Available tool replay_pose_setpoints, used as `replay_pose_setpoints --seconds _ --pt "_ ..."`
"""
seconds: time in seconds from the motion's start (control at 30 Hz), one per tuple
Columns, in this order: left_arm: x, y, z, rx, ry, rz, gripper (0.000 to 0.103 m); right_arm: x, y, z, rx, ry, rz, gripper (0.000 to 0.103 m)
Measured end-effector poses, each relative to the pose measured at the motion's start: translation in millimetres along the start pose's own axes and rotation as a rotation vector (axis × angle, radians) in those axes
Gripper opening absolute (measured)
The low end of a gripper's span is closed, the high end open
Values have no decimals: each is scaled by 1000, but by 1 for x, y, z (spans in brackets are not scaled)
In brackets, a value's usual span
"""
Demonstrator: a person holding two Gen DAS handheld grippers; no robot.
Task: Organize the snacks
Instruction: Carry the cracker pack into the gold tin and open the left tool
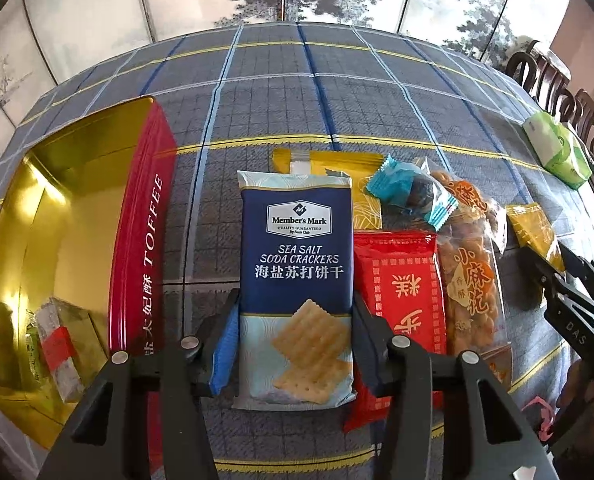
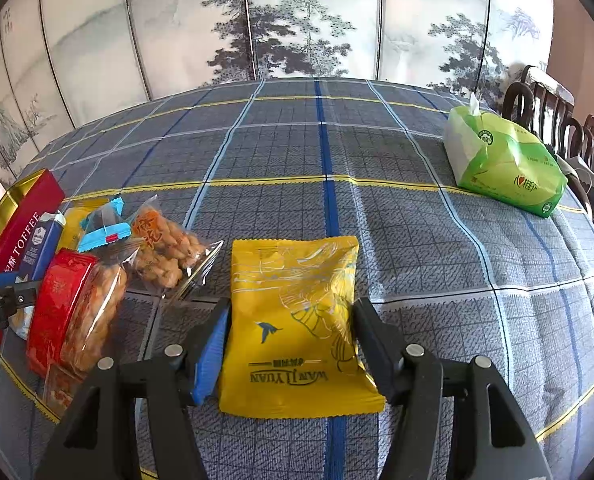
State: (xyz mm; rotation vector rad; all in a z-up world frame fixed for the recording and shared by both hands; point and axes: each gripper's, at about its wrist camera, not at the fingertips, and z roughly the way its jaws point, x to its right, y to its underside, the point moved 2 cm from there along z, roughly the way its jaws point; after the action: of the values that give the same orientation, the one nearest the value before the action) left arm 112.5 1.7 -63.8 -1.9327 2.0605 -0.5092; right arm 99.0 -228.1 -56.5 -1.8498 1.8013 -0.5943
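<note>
Beside the open tin (image 1: 145,216), left gripper (image 1: 295,344) clasps crackers (image 1: 297,272), right gripper (image 2: 291,344) jaws straddle yellow pouch (image 2: 293,320), probably for boxing.

A plaid-clothed table (image 2: 377,208) bears snack packets (image 1: 401,280), a toffee tin (image 1: 141,240) and tissues (image 2: 505,164).

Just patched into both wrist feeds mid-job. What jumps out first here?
The blue Sea Salt Soda Crackers pack lies between the left claw fingers, and the yellow Wan Ji Yuan pouch lies between the right claw fingers, both on the plaid tablecloth. Left of the crackers stands an open red toffee tin with a gold interior and a few packets inside. A green tissue pack sits alone at the far right.
</note>
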Motion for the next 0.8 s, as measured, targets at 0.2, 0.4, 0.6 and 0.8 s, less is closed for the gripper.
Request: replay_pose_setpoints --seconds 0.2,0.4,0.6,0.8 --pt "1 3 -10 10 -1 9 46 -2 0 1 -5 20 -16 63" --pt "1 6 -22 23 10 13 46 -4 1 1 -6 29 -21 63" --pt "-3 8 -42 55 24 11 46 -5 1 1 -6 31 -21 63" --pt "-13 8 -66 97 21 7 46 -4 1 0 -5 32 -22 63"
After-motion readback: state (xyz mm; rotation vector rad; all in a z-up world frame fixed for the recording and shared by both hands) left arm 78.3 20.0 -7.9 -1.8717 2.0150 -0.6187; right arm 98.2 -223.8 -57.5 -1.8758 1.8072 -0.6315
